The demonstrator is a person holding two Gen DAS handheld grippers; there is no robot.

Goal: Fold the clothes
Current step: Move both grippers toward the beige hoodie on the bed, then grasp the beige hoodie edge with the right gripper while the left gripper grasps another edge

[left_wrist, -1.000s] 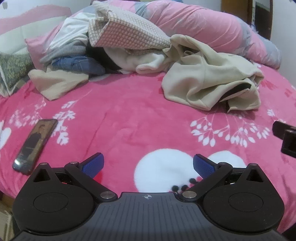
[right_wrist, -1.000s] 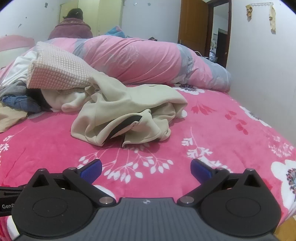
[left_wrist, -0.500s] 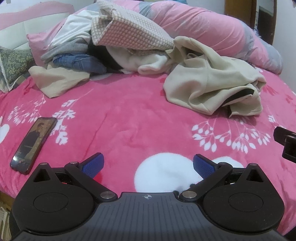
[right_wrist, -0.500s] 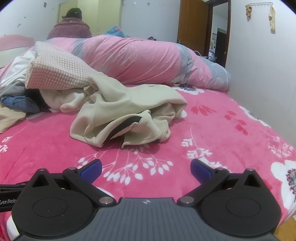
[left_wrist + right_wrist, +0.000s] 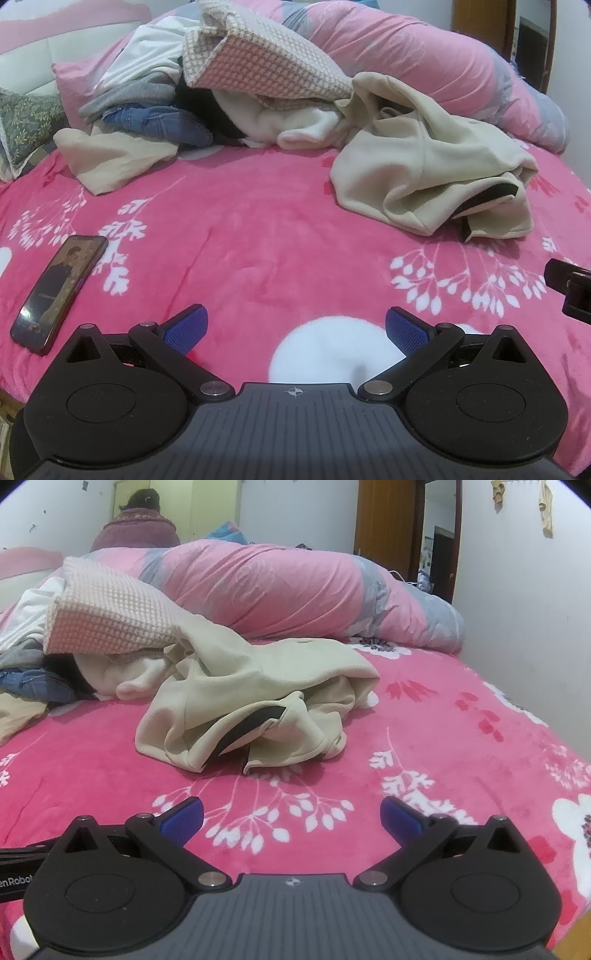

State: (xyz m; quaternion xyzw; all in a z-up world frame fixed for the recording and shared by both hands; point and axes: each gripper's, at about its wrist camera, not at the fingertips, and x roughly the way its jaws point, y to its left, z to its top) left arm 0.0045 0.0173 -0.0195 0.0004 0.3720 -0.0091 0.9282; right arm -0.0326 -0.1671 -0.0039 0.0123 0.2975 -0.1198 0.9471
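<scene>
Both claws have crept slightly forward over the bed point(image 5: 240, 221) since a second ago. Left claw point(image 5: 294, 328) and right claw point(image 5: 291, 818) gape wide with nothing between their blue fingers. Partial lettering "enRobot" shows at the right view's left edge. A crumpled beige garment point(image 5: 258, 686) lies ahead of the right claw, well apart, and ahead-right of the left, against the clothes pile point(image 5: 177, 92). A phone point(image 5: 59, 291) lies left.
</scene>
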